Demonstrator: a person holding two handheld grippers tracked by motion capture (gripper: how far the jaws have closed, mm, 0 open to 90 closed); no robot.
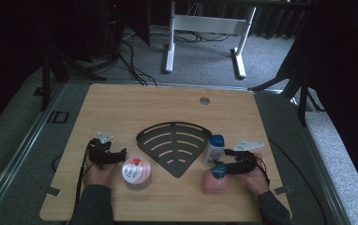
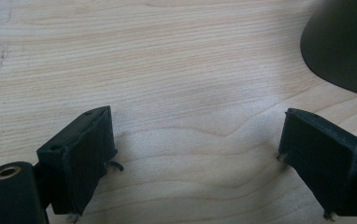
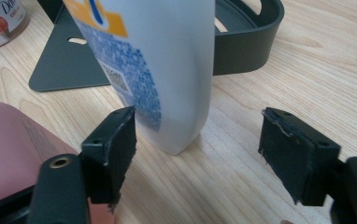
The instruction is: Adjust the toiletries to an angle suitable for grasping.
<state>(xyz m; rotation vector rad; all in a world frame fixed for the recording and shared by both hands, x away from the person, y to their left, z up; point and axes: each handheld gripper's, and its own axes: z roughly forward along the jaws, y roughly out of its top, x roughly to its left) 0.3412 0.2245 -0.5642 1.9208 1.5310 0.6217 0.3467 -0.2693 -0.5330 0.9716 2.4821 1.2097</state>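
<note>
The right gripper (image 3: 197,154), jaws spread and pinching nothing, faces the upright white bottle (image 3: 167,70), which stands just beyond them, nearer the left jaw, right of the black corner shelf (image 1: 175,140) on the table (image 1: 121,103)

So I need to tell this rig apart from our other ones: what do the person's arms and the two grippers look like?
Both forearms wear dark grey long sleeves. The left gripper and right gripper are black, each carrying a pale three-cornered plate and a thin black cable. Up close the pads are blocky, with frayed edges and small screw holes.
</note>
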